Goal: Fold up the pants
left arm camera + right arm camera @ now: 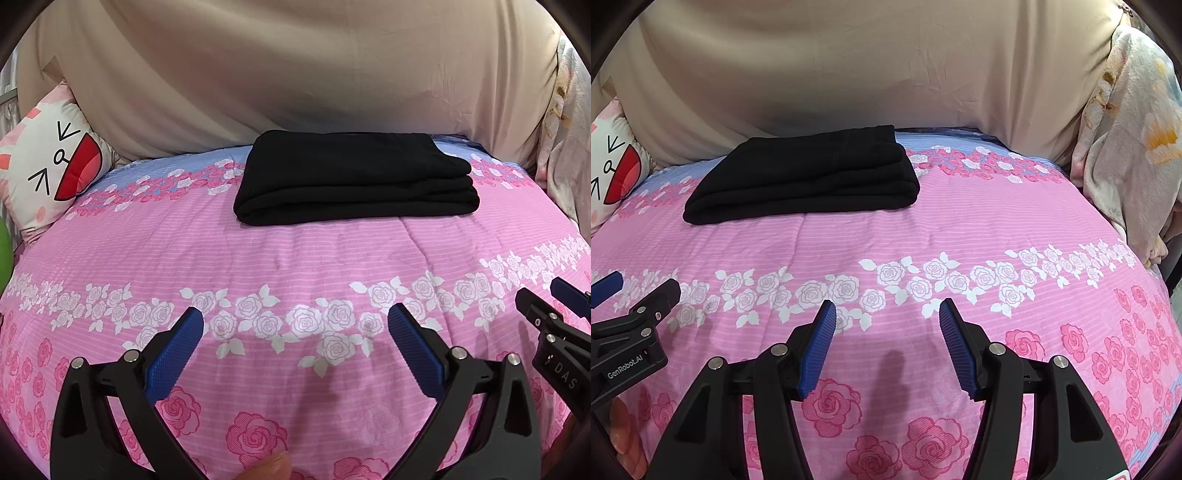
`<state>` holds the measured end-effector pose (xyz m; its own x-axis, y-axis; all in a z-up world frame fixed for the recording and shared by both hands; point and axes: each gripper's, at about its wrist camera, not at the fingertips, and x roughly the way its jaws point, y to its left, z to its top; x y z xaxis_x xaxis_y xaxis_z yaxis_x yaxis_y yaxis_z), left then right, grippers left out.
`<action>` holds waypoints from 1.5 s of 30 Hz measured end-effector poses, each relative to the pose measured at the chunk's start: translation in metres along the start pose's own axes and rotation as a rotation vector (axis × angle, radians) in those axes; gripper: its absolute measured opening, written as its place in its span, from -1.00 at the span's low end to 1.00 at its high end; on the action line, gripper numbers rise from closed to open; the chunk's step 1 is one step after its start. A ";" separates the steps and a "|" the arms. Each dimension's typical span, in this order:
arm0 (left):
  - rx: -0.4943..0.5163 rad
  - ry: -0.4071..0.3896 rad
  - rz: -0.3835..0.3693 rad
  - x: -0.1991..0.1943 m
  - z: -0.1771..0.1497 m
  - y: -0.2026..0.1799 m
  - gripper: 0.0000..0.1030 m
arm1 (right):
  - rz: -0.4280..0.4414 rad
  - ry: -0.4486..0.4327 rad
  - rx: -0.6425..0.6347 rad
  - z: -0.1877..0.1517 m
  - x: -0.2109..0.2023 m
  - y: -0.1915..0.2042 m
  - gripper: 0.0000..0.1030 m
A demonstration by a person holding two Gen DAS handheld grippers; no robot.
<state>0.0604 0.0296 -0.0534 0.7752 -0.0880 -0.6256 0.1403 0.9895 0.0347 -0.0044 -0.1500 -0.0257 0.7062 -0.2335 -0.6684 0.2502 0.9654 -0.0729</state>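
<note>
grippers first, nearest to us: left gripper (295, 321) has its blue pads spread wide with only bedspread between them; right gripper (888, 314) is likewise spread and holds nothing. both hover over the pink rose bedspread (295, 258), side by side, each one's tip showing at the edge of the other's view.

further off, black pants (354, 177) lie as a compact stacked rectangle near the far edge of the bed, just in front of the beige sheet (295, 74), well apart from both grippers. cartoon pillow (55, 166) sits far left.

we judge the fold as done or nearly so. if any step remains, it is a tidy-up: we would approach low, pinch only the top layer at the right-hand stepped edges, and square them without dragging the stack.

hard to make out: black on black hides seams and layer count. we cannot tell waistband from leg ends. underside of the stack is hidden. a fingertip (273, 467) is cut off at the bottom edge of the left wrist view.
</note>
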 end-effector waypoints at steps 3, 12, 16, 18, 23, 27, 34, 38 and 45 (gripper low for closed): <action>0.000 -0.001 0.000 0.000 0.000 0.000 0.90 | 0.000 0.002 0.001 0.000 0.000 0.000 0.12; 0.002 -0.003 0.000 -0.001 0.000 0.001 0.90 | -0.001 0.001 0.000 0.000 0.000 0.000 0.12; 0.002 -0.005 0.002 -0.002 0.001 0.001 0.90 | -0.001 0.001 0.000 0.000 0.000 0.000 0.12; 0.002 -0.005 0.002 -0.003 0.001 0.000 0.90 | -0.001 0.001 0.000 0.000 0.000 0.000 0.12; 0.002 -0.006 0.003 -0.003 0.002 0.000 0.90 | -0.002 0.001 0.000 0.000 0.000 0.001 0.12; 0.003 -0.009 0.004 -0.004 0.003 0.000 0.90 | -0.003 0.002 0.000 0.000 0.000 0.001 0.12; 0.003 -0.008 0.004 -0.004 0.003 0.000 0.90 | -0.002 0.001 0.000 0.000 0.000 0.001 0.12; 0.004 -0.009 0.006 -0.004 0.003 -0.001 0.90 | -0.003 0.001 0.000 0.000 0.000 0.001 0.12; 0.007 -0.012 0.004 -0.005 0.003 -0.001 0.89 | -0.003 0.001 0.000 0.000 0.000 0.001 0.12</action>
<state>0.0581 0.0282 -0.0482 0.7829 -0.0854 -0.6163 0.1415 0.9890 0.0427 -0.0043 -0.1488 -0.0261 0.7047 -0.2365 -0.6689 0.2523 0.9647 -0.0753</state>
